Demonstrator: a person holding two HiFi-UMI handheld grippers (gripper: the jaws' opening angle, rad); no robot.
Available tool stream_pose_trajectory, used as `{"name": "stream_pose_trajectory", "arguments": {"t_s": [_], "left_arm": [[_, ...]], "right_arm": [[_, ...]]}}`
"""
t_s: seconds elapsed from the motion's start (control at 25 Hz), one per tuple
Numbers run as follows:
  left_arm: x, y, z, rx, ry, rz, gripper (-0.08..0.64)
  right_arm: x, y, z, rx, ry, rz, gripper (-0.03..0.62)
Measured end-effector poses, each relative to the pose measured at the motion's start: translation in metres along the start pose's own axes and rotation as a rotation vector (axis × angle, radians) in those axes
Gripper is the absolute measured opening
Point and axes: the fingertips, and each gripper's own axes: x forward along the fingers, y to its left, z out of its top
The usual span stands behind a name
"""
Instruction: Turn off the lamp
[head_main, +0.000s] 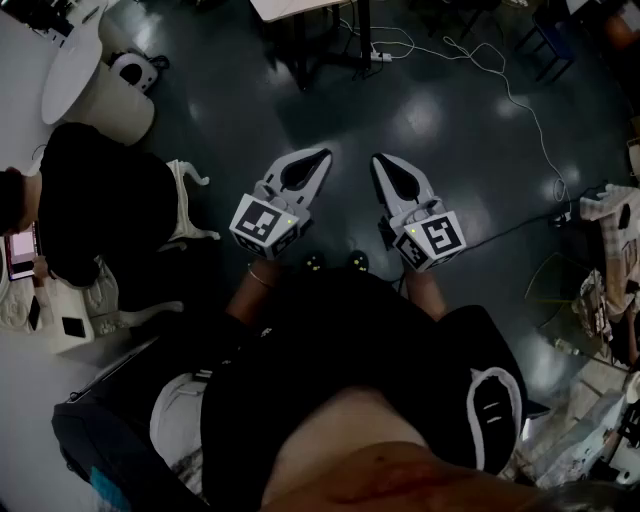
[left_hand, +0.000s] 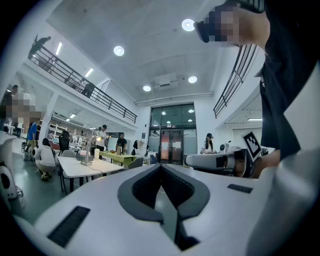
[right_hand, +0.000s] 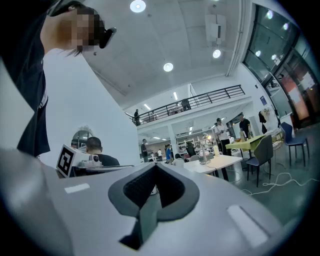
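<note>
Standing on a far table (left_hand: 75, 168), the lamp (left_hand: 87, 152) is well beyond left gripper (head_main: 323, 154) and right gripper (head_main: 379, 158); fingers closed, empty.

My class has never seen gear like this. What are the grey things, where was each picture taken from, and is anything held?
There is no robot: a person holds a two-jaw tool in each hand, the left gripper and the right gripper. The head view looks down from the person's head at both, above a dark floor. The other two pictures come from cameras riding on each gripper, looking along its jaws. Both pairs of jaws are closed and hold nothing. Far off, a lamp that looks lit stands on a white table, out of reach for now.
</note>
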Motion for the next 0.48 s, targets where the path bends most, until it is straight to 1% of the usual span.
{"name": "stream_pose_trajectory", "arguments": {"t_s": [0.16,0.32,0.48], "left_arm": [[0.002,-0.001,-0.001,-0.005,0.014,0.002,0.006],[0.004,0.0,-0.005,0.013,0.015,0.019,0.006],[0.01,-0.002,-0.004,-0.004,0.02,0.014,0.006]], "right_arm": [[0.0,-0.004,0.002,0.003,-0.005,0.001,0.0],[-0.003,-0.011,0.001,0.011,-0.01,0.0,0.0],[-0.006,-0.018,0.002,0.027,-0.023,-0.003,0.0]]}}
